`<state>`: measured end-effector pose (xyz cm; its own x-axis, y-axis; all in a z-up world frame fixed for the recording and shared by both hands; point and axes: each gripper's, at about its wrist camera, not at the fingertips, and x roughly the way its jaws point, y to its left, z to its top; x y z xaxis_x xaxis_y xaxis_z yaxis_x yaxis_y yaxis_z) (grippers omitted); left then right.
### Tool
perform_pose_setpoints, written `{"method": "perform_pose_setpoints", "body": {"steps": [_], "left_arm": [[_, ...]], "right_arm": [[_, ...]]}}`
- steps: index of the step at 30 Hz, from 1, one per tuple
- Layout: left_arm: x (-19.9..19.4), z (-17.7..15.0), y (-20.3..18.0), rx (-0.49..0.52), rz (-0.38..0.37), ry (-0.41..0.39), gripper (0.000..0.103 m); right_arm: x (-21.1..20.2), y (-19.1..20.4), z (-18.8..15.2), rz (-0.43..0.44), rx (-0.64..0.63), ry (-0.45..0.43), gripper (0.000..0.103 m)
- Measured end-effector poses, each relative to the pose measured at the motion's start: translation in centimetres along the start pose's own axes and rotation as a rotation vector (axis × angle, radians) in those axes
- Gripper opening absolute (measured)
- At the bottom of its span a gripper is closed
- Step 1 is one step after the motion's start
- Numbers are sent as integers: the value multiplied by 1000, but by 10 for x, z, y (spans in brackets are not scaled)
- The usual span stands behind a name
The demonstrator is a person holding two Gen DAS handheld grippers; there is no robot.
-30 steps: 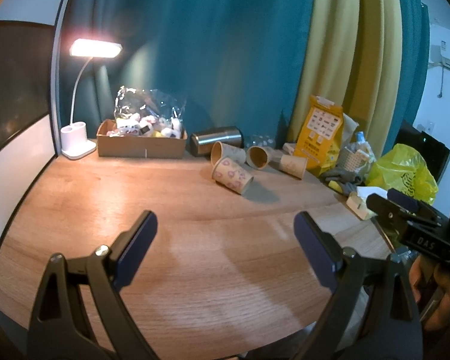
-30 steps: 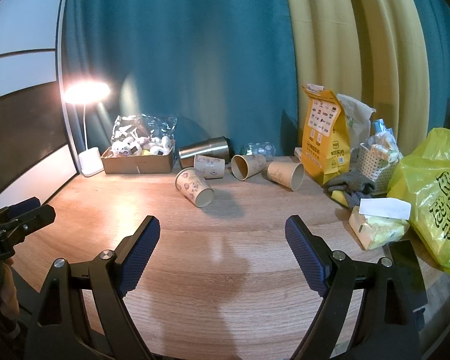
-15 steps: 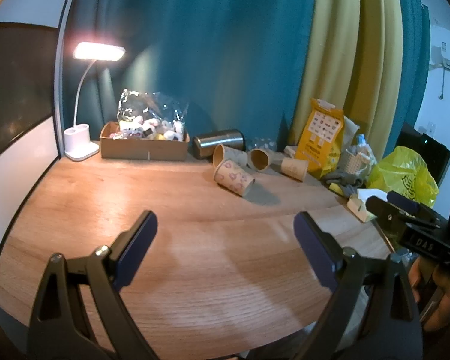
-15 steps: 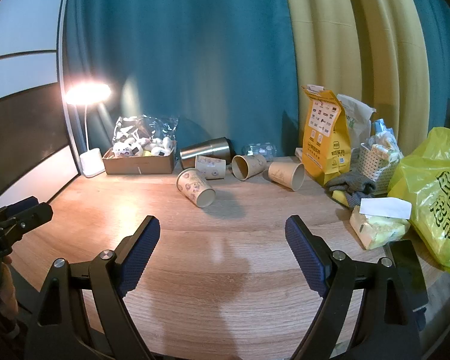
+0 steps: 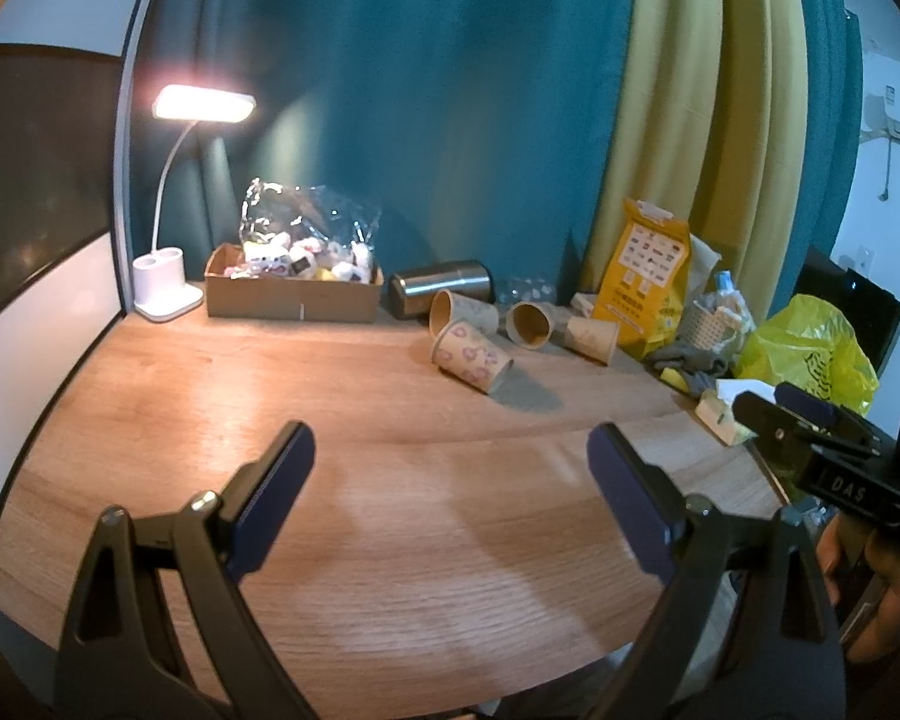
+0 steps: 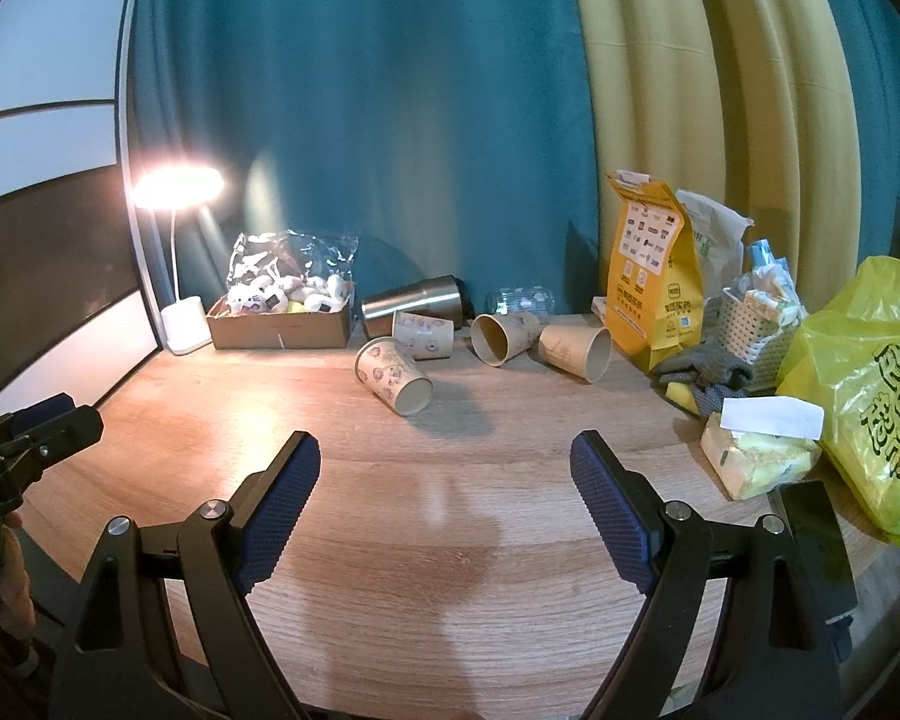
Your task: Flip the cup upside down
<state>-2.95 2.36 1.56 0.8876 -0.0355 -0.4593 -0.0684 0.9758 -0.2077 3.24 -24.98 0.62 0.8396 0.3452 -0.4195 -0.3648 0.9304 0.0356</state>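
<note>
Wooden table (image 6: 450,570): patterned cup (image 6: 393,375) lies tipped, beyond both gaping hand-held grippers.

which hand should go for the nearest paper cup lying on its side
Right, though only slightly. Both grippers, left and right, are open and well short of the cup. The cup's open mouth faces the right gripper's side, and it lies nearer the centre of that view.

Left gripper (image 5: 450,468) wide open over bare wooden table (image 5: 390,540), holding nothing. Four paper cups on sides near back; patterned cup (image 5: 471,355) closest. Right gripper (image 5: 810,444) pokes in at right edge. Lamp (image 5: 204,103) lit.
</note>
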Motion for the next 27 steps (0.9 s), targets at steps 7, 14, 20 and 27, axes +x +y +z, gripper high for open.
{"method": "perform_pose_setpoints", "body": {"steps": [7, 14, 20, 27], "left_arm": [[0, 0, 1, 0, 1, 0, 94], [3, 0, 4, 11, 2, 12, 94], [23, 11, 5, 93, 11, 59, 94], [83, 33, 3, 211, -16, 180, 94]], "right_arm": [[1, -1, 0, 1, -1, 0, 88], [1, 0, -1, 1, -2, 0, 88], [5, 2, 6, -2, 2, 5, 88], [42, -15, 11, -13, 29, 30, 88]]}}
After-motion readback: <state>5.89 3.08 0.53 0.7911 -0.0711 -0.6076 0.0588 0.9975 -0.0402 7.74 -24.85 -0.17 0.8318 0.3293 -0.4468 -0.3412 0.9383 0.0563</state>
